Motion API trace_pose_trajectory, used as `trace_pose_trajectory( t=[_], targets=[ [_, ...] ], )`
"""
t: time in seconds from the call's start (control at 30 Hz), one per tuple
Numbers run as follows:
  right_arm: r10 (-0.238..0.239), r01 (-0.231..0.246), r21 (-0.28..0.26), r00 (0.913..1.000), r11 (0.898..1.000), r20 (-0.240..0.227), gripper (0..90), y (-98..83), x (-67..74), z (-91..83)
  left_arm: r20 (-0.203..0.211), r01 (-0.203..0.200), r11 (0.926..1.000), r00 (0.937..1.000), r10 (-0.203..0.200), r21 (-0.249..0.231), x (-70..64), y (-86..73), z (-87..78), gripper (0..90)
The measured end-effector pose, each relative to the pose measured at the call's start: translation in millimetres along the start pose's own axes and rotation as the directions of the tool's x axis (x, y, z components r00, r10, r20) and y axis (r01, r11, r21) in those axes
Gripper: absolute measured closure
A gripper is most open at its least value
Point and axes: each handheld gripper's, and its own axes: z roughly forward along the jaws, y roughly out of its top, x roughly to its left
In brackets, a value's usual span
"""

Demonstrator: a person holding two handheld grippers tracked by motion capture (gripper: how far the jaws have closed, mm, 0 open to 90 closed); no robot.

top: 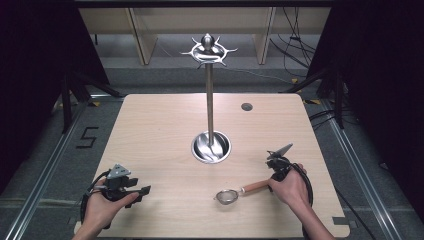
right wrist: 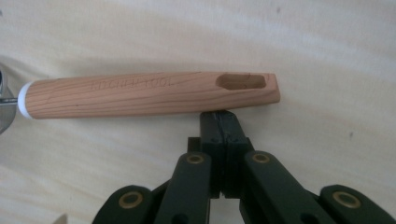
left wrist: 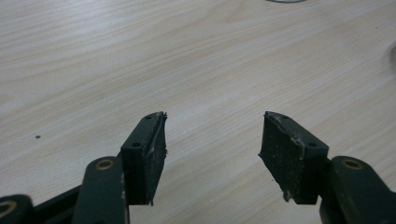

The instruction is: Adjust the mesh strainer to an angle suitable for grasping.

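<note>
- Where the person's forearms enter at the near edge, the left gripper point(top: 145, 191) rests low on the wooden table point(top: 160, 130), its jaws spread wide with only bare wood between the pads point(left wrist: 149, 158).
- At the near right, the right gripper point(right wrist: 223, 122) has its jaws pressed together, gripping nothing; their tips sit just beside the strainer's wooden handle point(right wrist: 149, 93), near its slotted end.
- The small mesh strainer point(top: 227, 196) lies flat, its long axis running left-right, bowl toward the left gripper, handle toward the right hand point(top: 290, 187).
- Farther off, mid-table, a steel hanging stand point(top: 210, 100) rises upright from its round dish base point(top: 211, 146), well apart from the strainer; nothing lies between them.
- A small dark round hole point(top: 246, 106) sits near the far edge.
</note>
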Motion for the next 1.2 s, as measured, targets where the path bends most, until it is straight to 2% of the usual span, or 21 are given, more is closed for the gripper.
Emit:
trace_pose_trajectory(
  t=[0.23,0.3,0.33,0.37,0.4,0.43,0.47,0.53,0.6,0.63,0.67,0.7,0.73,0.77,0.83,0.87,0.93,0.97,1.0,1.13,1.2],
  targets=[
    [0.005,-0.005,-0.008,0.9999,1.0,0.015,90.0,19.5,1.5,3.3,-0.005,-0.001,1.0,1.0,0.001,-0.006,0.5,0.5,0.2,39.4],
    [-0.028,0.028,-0.023,0.9992,0.999,0.03,90.0,23.6,-1.2,5.1,-0.002,-0.003,1.0,1.0,0.003,-0.001,0.9,1.0,0.3,39.5],
    [0.009,-0.008,-0.03,0.9998,1.0,0.017,90.0,25.3,1.2,6.0,0.0,-0.003,1.0,1.0,0.003,-0.003,0.8,1.2,0.6,39.5],
    [0.009,-0.008,-0.03,0.9998,1.0,0.017,90.0,25.3,1.2,6.0,0.0,-0.003,1.0,1.0,0.003,-0.003,0.8,1.2,0.6,39.5],
    [0.0,0.0,-0.013,0.9997,1.0,-0.023,90.0,31.6,0.1,6.1,0.0,-0.006,1.0,1.0,0.006,-0.005,0.3,2.0,1.1,39.5],
    [-0.024,0.024,-0.024,0.9996,0.999,-0.017,90.0,33.3,-0.8,7.2,0.002,-0.008,0.9999,1.0,0.008,-0.006,0.0,2.4,1.4,39.6],
    [-0.032,0.034,-0.055,0.9992,0.998,0.025,90.0,35.0,1.1,8.6,0.003,-0.01,0.9999,0.9999,0.01,-0.005,-0.5,2.6,1.6,39.6],
    [-0.048,0.049,-0.091,0.9987,0.995,0.017,90.0,37.4,2.4,9.5,-0.004,-0.003,0.9999,1.0,0.003,-0.011,-2.9,2.9,1.8,39.7],
    [-0.028,0.03,-0.1,0.9994,0.995,0.018,88.4,36.9,4.3,9.3,0.001,-0.019,0.9998,0.9998,0.019,-0.002,-2.1,3.3,1.3,39.9],
    [-0.044,0.045,-0.129,0.999,0.991,0.009,81.3,33.7,3.5,7.8,0.016,-0.006,0.9999,0.9999,0.006,-0.013,-3.3,3.2,2.0,39.9],
    [-0.044,0.045,-0.129,0.999,0.991,0.009,81.3,33.7,3.5,7.8,0.015,-0.001,0.9999,0.9999,0.001,-0.015,-4.1,3.3,2.2,39.9],
    [-0.038,0.037,-0.132,0.9993,0.991,-0.005,76.3,29.1,-0.6,4.3,0.004,-0.007,0.9999,1.0,0.007,-0.01,-5.1,3.7,1.4,40.0],
    [-0.032,0.034,-0.133,0.9993,0.991,0.017,73.5,27.1,-1.6,3.0,0.007,-0.004,0.9999,1.0,0.004,-0.013,-5.8,4.0,1.7,40.0],
    [-0.021,0.02,-0.149,0.9998,0.989,-0.006,71.1,24.2,-3.9,-0.4,0.014,-0.017,0.9998,0.9998,0.017,-0.013,-5.2,4.4,2.0,40.0],
    [-0.012,0.014,-0.149,0.9997,0.989,0.019,70.0,20.4,-6.6,-4.5,0.013,-0.006,0.9998,0.9999,0.006,-0.017,-6.7,4.7,2.5,40.1],
    [0.042,-0.047,-0.166,0.9985,0.985,-0.035,66.9,12.6,-9.2,-17.7,0.031,-0.016,0.9999,0.9994,0.016,-0.004,-5.7,5.2,3.2,40.1],
    [0.064,-0.071,-0.178,0.9968,0.982,-0.049,64.4,10.3,-8.7,-21.7,0.032,-0.018,0.9998,0.9993,0.018,-0.002,-5.6,5.5,3.9,40.1],
    [0.058,-0.065,-0.183,0.9975,0.981,-0.04,60.1,7.6,-10.7,-26.4,0.032,0.006,0.9998,0.9995,-0.005,-0.019,-7.4,5.2,5.3,40.1],
    [0.066,-0.074,-0.189,0.9967,0.979,-0.046,57.1,3.0,-11.6,-32.1,0.031,-0.013,0.9999,0.9994,0.013,0.001,-4.8,5.9,5.4,40.1],
    [0.053,-0.06,-0.184,0.9976,0.981,-0.045,48.1,1.0,-11.2,-29.4,0.031,0.02,0.9997,0.9993,-0.02,-0.013,-4.7,5.7,6.1,40.2],
    [0.043,-0.051,-0.197,0.998,0.979,-0.046,44.1,0.9,-9.0,-27.0,0.011,0.0,1.0,0.9999,0.0,0.002,-4.1,4.6,3.4,40.3]
  ],
)
